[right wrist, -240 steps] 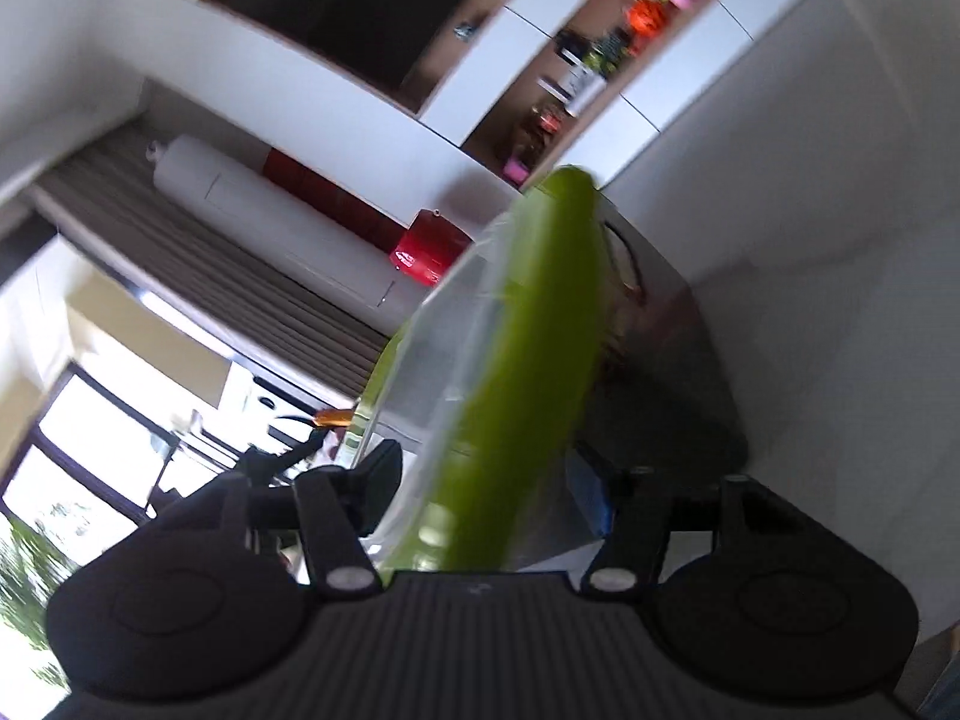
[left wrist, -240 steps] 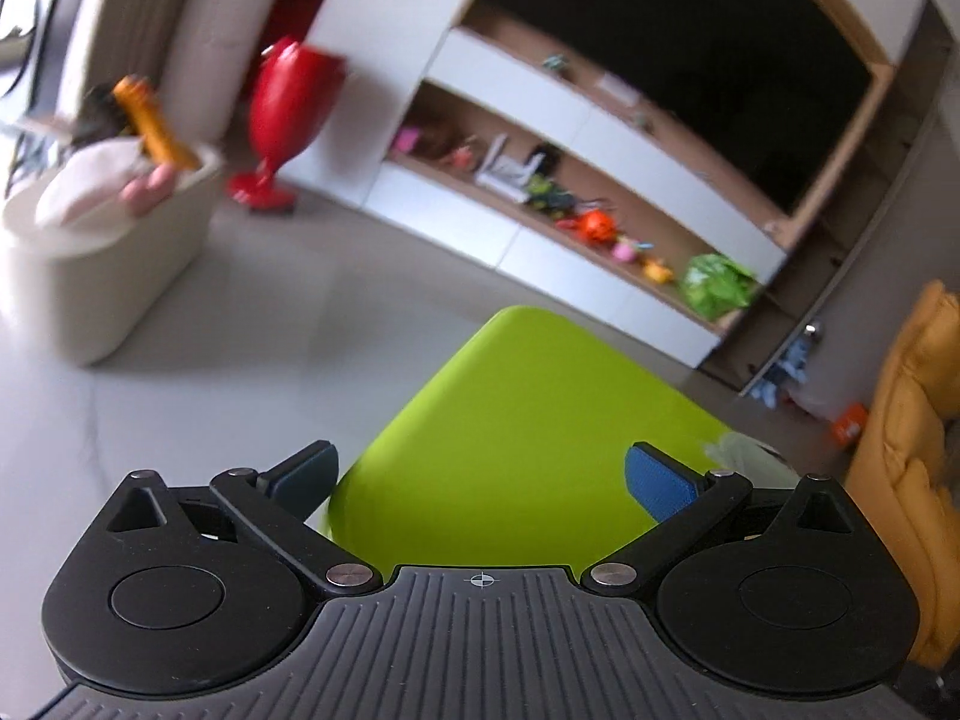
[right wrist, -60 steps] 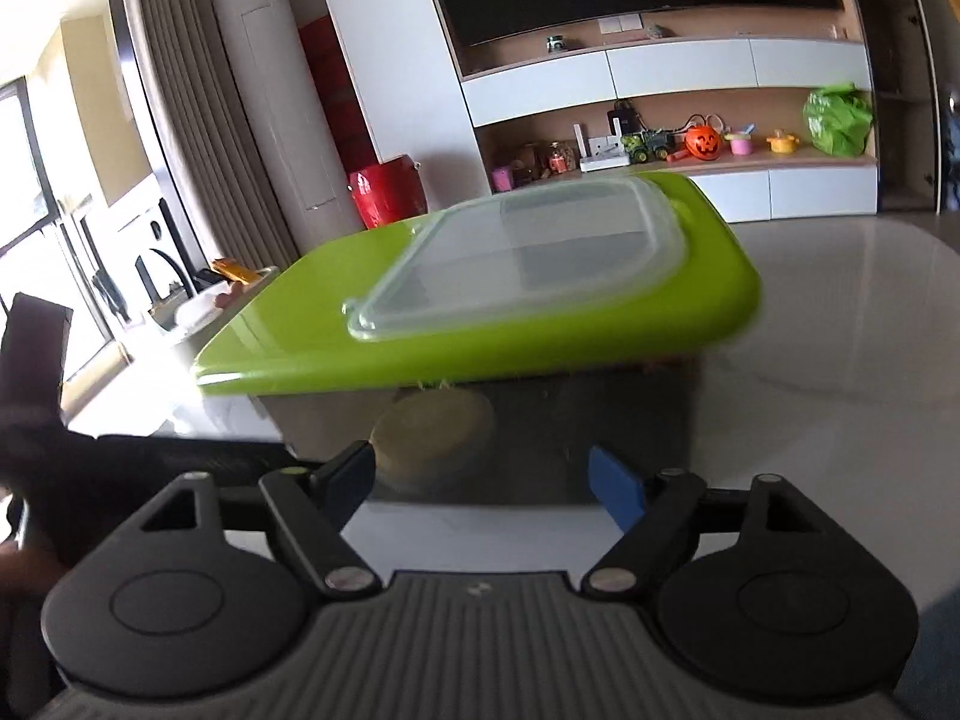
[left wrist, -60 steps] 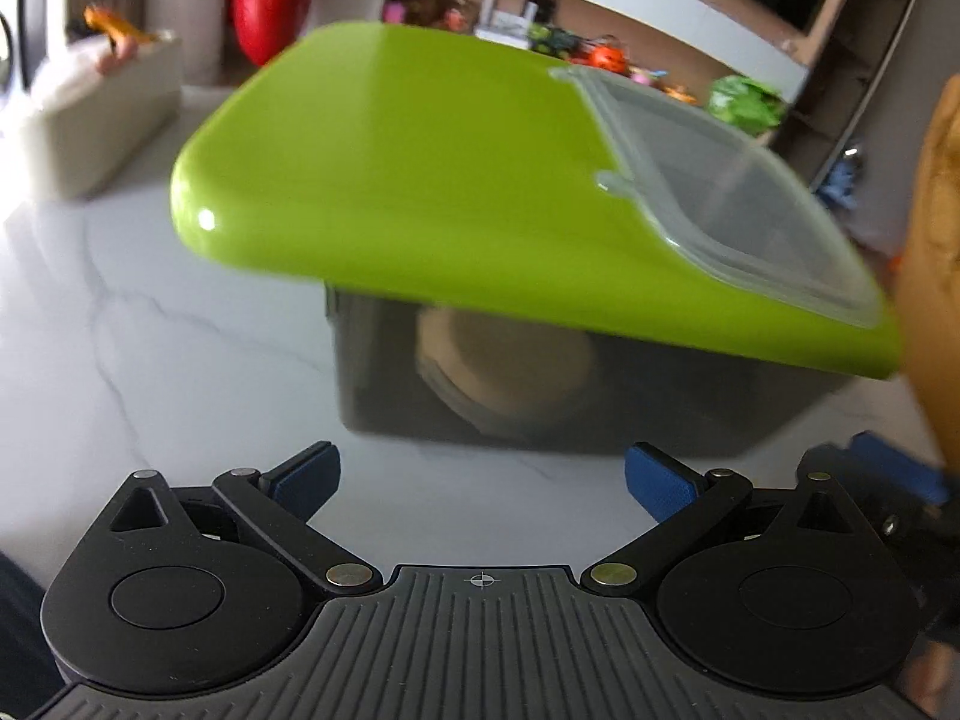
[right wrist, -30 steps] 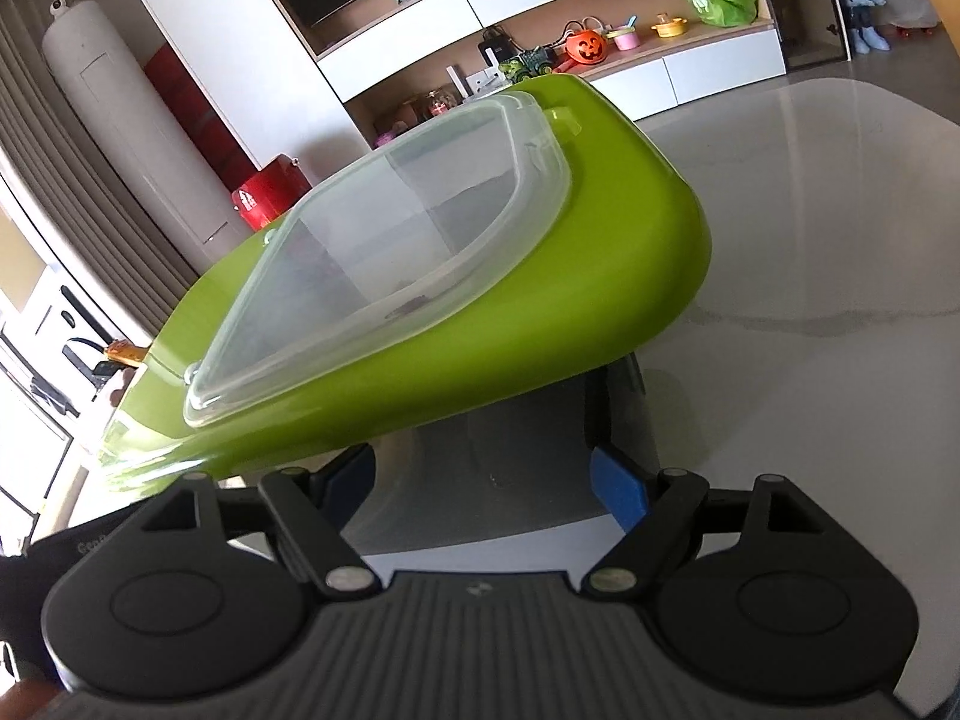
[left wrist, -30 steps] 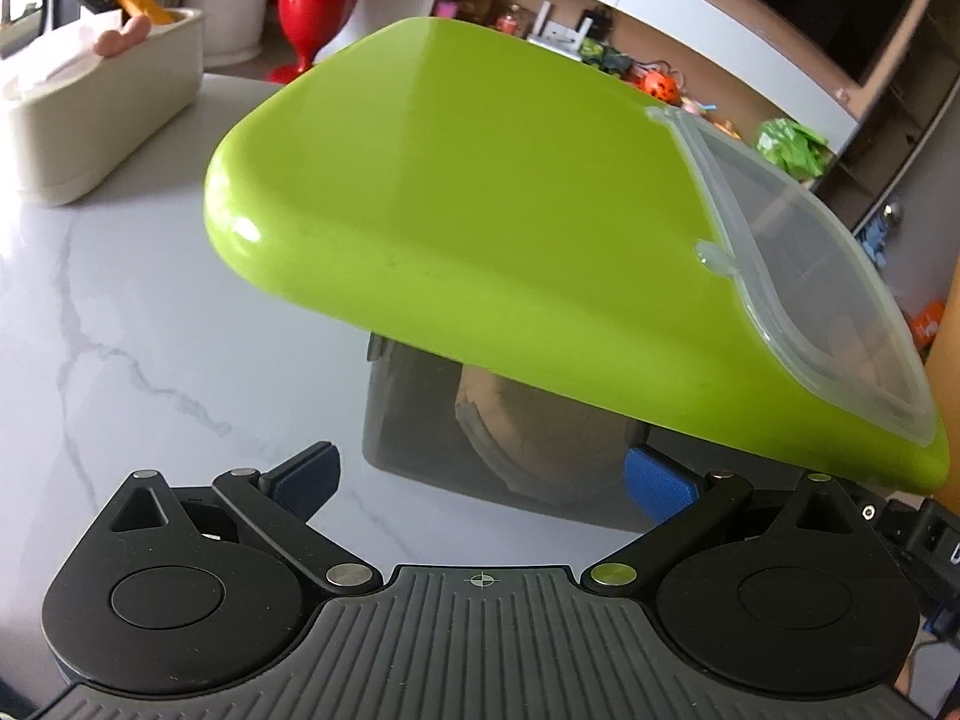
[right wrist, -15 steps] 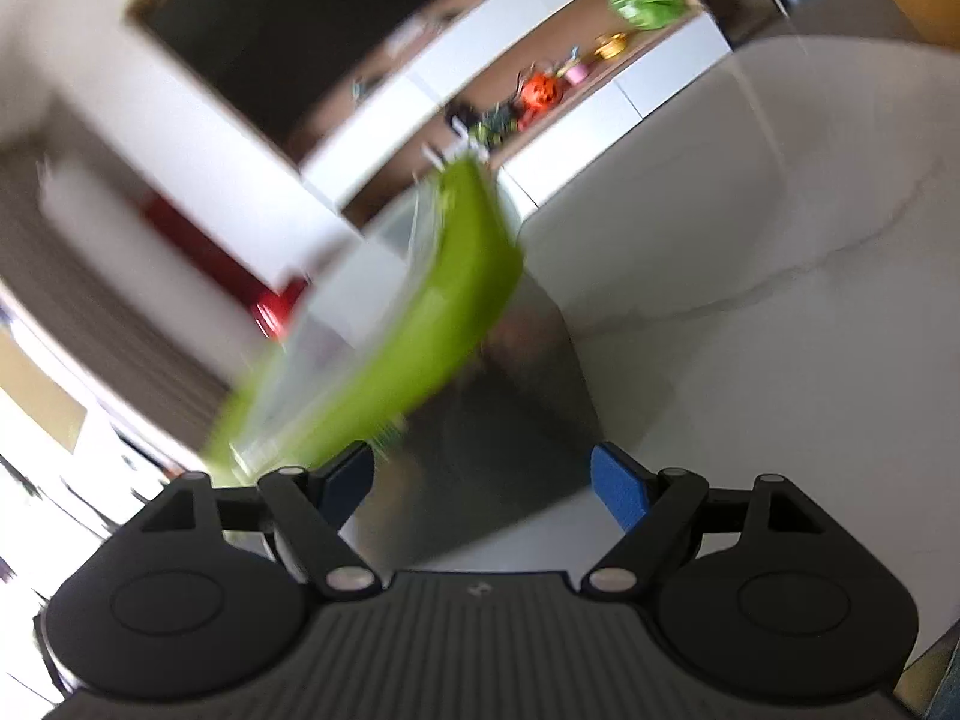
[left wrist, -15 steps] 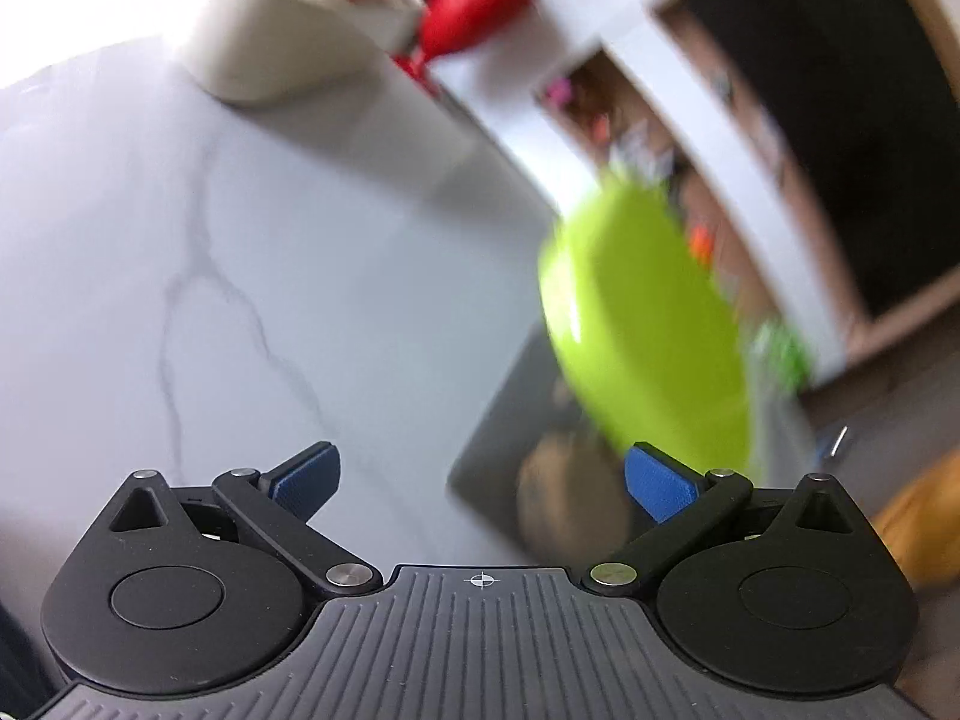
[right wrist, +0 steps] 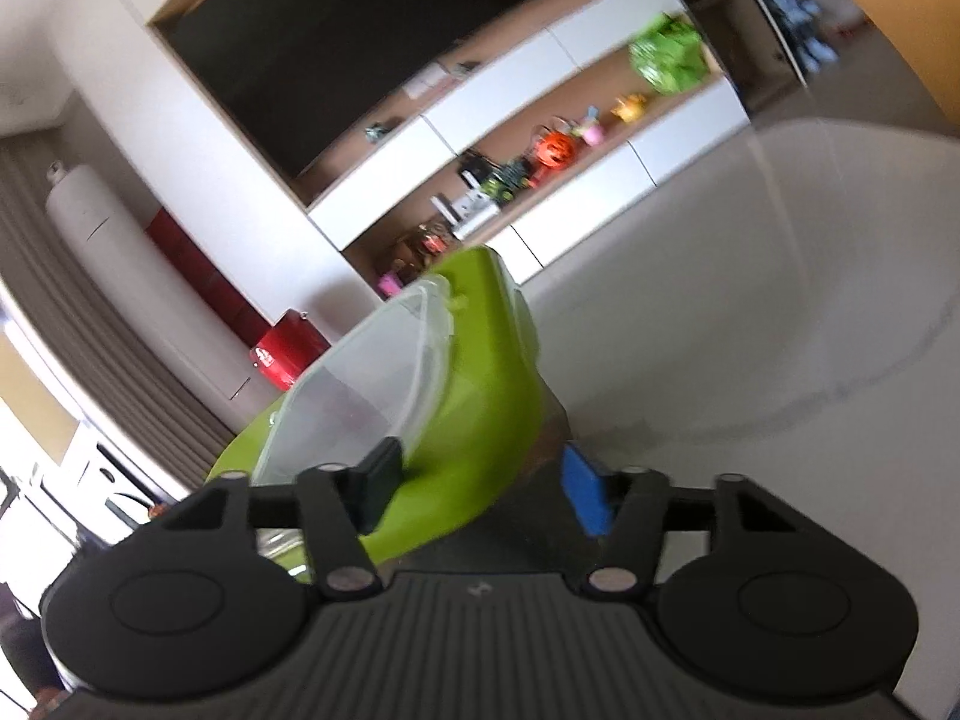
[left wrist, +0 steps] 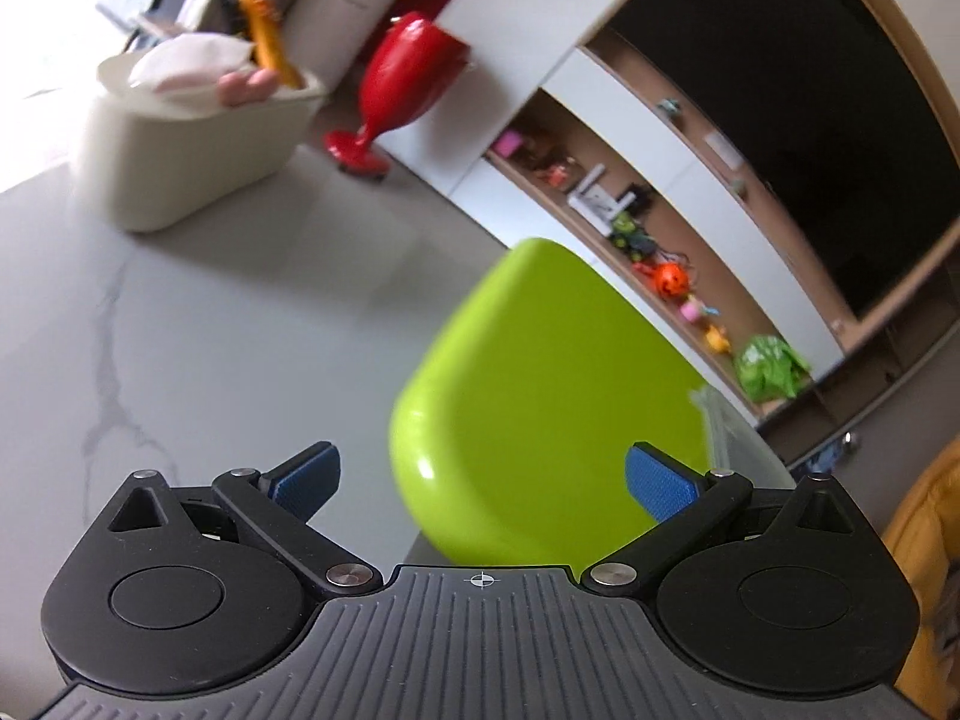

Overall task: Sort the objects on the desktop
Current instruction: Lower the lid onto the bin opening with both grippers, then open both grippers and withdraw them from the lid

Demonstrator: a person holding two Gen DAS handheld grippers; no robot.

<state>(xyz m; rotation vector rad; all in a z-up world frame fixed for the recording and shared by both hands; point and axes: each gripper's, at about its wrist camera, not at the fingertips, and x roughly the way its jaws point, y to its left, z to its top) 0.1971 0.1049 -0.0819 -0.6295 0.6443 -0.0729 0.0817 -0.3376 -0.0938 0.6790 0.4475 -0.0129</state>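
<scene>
Your right tongs (right wrist: 480,489) have just been closing round the green lid (right wrist: 480,408), not yet gripping; left tongs (left wrist: 483,474) released w/ lid between; box not yet shut.

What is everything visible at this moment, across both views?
lid: one, lime green with clear panel, tilted above box
box: one, dark grey, under lid
bin: one, cream, far side of table, filled
table: one, white marble
vase: one, red, beyond table
pumpkin: one, orange, shelf
bag: one, green, shelf
left tool: one, black, blue pads, open around lid
right tool: one, black, jaws just closing, lid edge between; grip unclear
</scene>
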